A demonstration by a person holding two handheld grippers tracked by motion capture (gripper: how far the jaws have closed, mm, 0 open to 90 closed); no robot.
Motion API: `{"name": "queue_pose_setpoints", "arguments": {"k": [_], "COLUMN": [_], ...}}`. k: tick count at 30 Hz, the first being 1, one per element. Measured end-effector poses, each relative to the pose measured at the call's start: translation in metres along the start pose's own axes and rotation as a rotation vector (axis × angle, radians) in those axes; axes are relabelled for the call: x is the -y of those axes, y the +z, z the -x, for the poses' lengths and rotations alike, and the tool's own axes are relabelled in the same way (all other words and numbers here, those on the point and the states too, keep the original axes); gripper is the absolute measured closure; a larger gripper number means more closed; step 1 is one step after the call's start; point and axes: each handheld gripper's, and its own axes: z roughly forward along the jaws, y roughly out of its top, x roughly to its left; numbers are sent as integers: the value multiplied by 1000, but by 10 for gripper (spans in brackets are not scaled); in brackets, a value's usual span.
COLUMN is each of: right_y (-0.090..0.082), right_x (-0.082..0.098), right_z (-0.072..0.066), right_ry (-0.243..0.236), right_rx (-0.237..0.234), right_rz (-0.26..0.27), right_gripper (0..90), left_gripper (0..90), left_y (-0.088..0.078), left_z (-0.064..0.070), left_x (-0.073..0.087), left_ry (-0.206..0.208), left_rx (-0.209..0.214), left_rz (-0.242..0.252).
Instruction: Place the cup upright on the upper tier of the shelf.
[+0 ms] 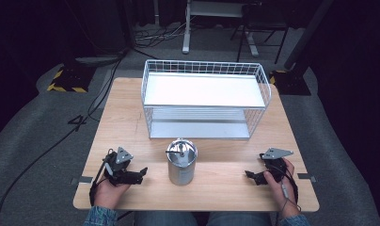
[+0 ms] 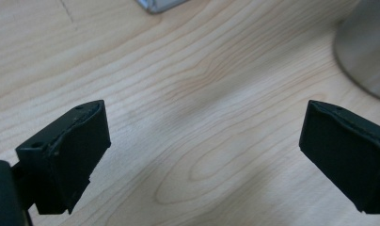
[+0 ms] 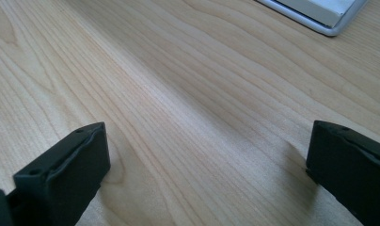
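Note:
A silver metal can with a lidded top stands upright on the wooden table, near the front middle. Behind it sits a white wire two-tier rack. My left gripper rests low at the front left, held by a hand, its jaws wide open and pointing right toward the can. In the left gripper view bare wood lies between the jaws and the can's side stands at upper right. My right gripper rests at the front right, open, pointing left; its own view has bare wood between the jaws.
The rack's lower corner appears at the top of the left gripper view, and its base edge at the top right of the right gripper view. Grey floor, cables and desk legs lie beyond the table's far edge.

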Motion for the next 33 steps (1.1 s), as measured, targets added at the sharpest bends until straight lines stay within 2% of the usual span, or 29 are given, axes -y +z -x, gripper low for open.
{"name": "queue_pose_setpoints", "arguments": {"k": [3,7,10,14,18,26,29,33], "right_y": [0,0,0,0,0,0,0,0], "right_x": [0,0,0,0,0,0,0,0], "right_z": [0,0,0,0,0,0,0,0], "right_ry": [0,0,0,0,-3,-3,-3,-3], "right_rx": [0,1,1,0,3,3,3,3], "right_rz": [0,-1,-1,0,0,0,0,0], "right_gripper": [3,3,3,3,4,4,4,4], "left_gripper": [34,34,34,34,34,34,34,34], "left_y": [-9,-23,-32,-39,-43,-44,-43,-43], "left_z": [3,8,9,11,16,34,39,42], "left_x": [-3,-3,0,4,4,-11,-18,-23], "left_ry": [1,-5,-18,-30,-22,67,56,51], "left_rx": [20,71,88,108,126,183,244,286], "left_rz": [42,143,193,219,243,292,314,345]}}
